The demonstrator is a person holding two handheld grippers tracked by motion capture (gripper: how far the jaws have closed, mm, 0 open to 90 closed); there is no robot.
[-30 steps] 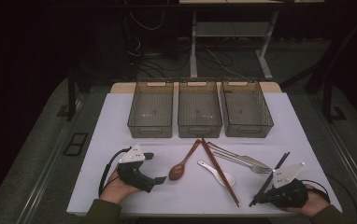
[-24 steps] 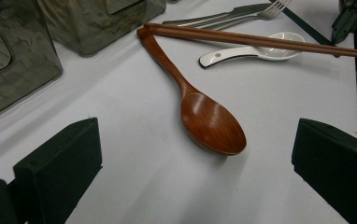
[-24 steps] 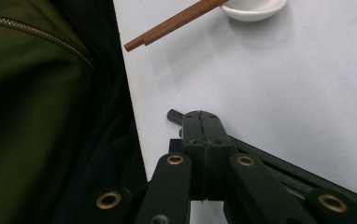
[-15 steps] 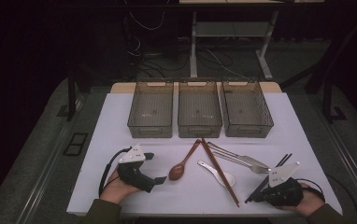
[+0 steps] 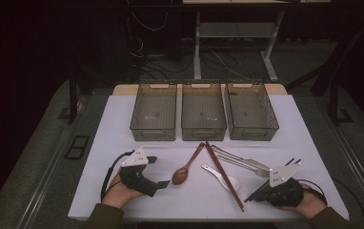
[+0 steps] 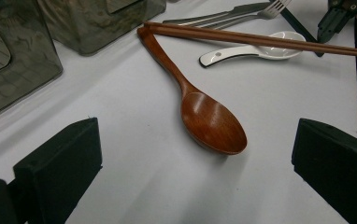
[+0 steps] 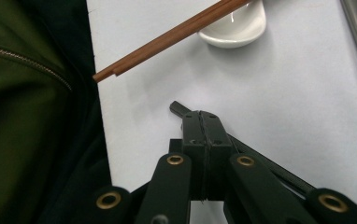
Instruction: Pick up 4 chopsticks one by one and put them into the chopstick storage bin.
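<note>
The left gripper (image 5: 158, 171) is held low at the near left of the white table (image 5: 99, 143), and its jaws are kept wide apart with nothing pressed between them. In the left gripper view (image 6: 197, 135) the wooden spoon (image 6: 211, 123) is seen just ahead of the two jaws, in the gap between them but touched by neither. It is laid flat on the table with its bowl toward the gripper and its handle pointed away. The end of the handle is met by the tips of the brown chopsticks (image 6: 256, 37). The white spoon (image 6: 256, 50) is placed under those chopsticks, and a metal fork (image 6: 232, 16) is found behind them.

The right gripper (image 5: 257, 194) is held at the near right, with its jaws brought fully together (image 7: 203, 116). A pair of black chopsticks (image 7: 270, 168) is seen right under the closed jaws and sticks out past them on both sides. It cannot be told whether the pair is clamped or only lies below. The near ends of the brown chopsticks (image 7: 167, 39) and the white spoon (image 7: 235, 28) are seen a little farther on.

Three clear bins (image 5: 154, 134) are set in a row at the far side.
</note>
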